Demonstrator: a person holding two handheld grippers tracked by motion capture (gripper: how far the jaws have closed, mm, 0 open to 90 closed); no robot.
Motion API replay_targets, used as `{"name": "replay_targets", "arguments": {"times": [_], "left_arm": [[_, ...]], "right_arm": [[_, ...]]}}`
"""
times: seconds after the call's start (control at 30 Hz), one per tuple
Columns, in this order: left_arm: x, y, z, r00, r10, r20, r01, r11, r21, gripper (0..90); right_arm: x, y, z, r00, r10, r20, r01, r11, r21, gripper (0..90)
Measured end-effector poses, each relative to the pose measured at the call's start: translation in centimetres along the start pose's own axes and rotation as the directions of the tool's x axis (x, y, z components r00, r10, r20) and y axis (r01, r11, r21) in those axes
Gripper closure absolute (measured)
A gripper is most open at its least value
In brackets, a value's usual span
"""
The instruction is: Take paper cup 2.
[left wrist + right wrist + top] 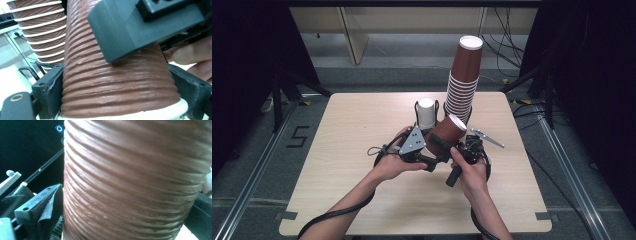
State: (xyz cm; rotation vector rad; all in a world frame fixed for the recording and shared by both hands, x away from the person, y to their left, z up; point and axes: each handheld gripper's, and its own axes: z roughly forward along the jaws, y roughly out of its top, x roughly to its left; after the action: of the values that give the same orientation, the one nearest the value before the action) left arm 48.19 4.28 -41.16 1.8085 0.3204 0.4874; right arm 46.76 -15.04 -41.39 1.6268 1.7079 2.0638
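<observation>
A ribbed brown paper cup hangs tilted over the middle of the table, its white base up and to the right. My left gripper is shut on it near the rim, and in the left gripper view both jaws of that gripper press the cup's sides. My right gripper comes in from the right and straddles the same cup. One of its jaws lies along the wall in the left gripper view. Seen from the right gripper, the cup stands between jaws that are open wide.
A tall stack of upturned brown cups stands at the back of the wooden table, just behind my hands. A white cylinder in a black wire holder is next to it. Cables trail toward the near edge.
</observation>
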Motion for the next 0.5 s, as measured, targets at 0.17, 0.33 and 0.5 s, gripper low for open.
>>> {"name": "replay_targets", "arguments": {"times": [0.17,0.33,0.5], "left_arm": [[0.3,0.1,-0.2,0.9998,0.010,-0.015,-0.010,0.9999,-0.014,11.5],[0.5,0.2,-0.3,0.9994,0.028,-0.020,-0.028,0.9993,-0.023,11.4],[0.8,0.3,-0.4,0.9988,0.036,-0.032,-0.037,0.9990,-0.024,11.4]], "right_arm": [[-0.1,0.3,-0.4,0.9993,-0.037,-0.001,0.037,0.999,-0.001,0.4],[-0.3,0.6,-0.9,0.9978,-0.060,-0.027,0.061,0.998,0.015,0.4],[0.0,0.7,-1.3,0.9985,-0.040,-0.037,0.041,0.999,0.031,0.4]]}}
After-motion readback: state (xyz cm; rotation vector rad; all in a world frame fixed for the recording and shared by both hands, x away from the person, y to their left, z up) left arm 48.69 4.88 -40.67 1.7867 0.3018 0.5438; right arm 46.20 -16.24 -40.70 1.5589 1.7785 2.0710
